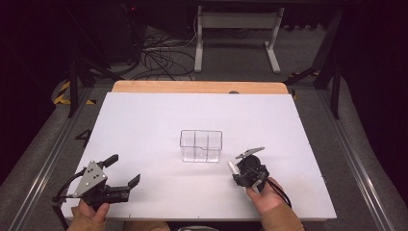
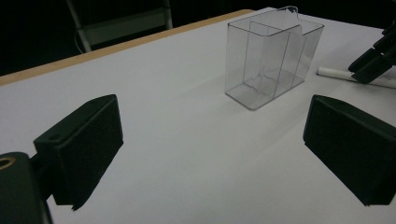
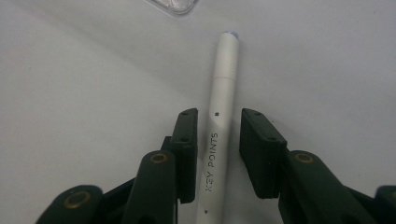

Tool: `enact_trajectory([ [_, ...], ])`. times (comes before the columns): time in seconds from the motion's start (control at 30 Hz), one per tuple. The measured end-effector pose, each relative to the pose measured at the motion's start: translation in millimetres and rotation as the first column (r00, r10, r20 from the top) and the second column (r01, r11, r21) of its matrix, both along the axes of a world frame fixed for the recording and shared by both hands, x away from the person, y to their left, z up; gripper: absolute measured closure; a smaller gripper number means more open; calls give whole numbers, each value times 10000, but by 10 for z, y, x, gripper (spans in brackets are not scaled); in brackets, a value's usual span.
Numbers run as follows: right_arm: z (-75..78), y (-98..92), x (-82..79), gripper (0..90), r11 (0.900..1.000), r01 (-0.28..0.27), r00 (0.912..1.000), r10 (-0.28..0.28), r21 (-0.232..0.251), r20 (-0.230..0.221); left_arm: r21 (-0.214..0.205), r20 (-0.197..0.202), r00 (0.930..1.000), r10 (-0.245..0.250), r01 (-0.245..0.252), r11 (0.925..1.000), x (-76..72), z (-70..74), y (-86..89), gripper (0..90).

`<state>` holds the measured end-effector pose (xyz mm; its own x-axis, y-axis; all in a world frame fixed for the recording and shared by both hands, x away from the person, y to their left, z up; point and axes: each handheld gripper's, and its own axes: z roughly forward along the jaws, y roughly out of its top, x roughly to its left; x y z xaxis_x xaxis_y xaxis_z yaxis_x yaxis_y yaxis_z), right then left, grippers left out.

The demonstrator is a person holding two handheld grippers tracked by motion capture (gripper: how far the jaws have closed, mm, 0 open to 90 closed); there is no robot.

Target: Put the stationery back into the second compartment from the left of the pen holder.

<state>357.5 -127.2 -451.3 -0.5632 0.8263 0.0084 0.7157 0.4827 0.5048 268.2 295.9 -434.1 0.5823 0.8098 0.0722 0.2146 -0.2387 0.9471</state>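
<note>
The pen (image 3: pixel 219 130) runs off the bottom edge.

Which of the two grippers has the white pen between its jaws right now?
The right gripper: its jaws flank the white pen. The left gripper gapes over bare table.

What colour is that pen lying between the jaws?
White, with grey lettering along the barrel. The pen shows best in the right gripper view.

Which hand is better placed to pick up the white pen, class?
Right. The right gripper already straddles the white pen, a narrow gap showing at one jaw. The left gripper stands open, far off.
</note>
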Motion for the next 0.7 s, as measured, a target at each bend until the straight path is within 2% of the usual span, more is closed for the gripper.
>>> enact_trajectory([
  [0.17,-11,18,-2,692,9996,257,9997,-257,-132,-25,-3,9,10000,-5,5,10000,1,0,4,56],
  [0.33,-16,41,-11,764,9983,487,9988,-484,-313,112,1,-8,10000,23,-23,10000,-1,-1,-2,56],
  [0.7,-18,84,-29,787,9955,757,9970,-745,-564,219,7,23,10000,4,-4,10000,-3,1,2,56],
])
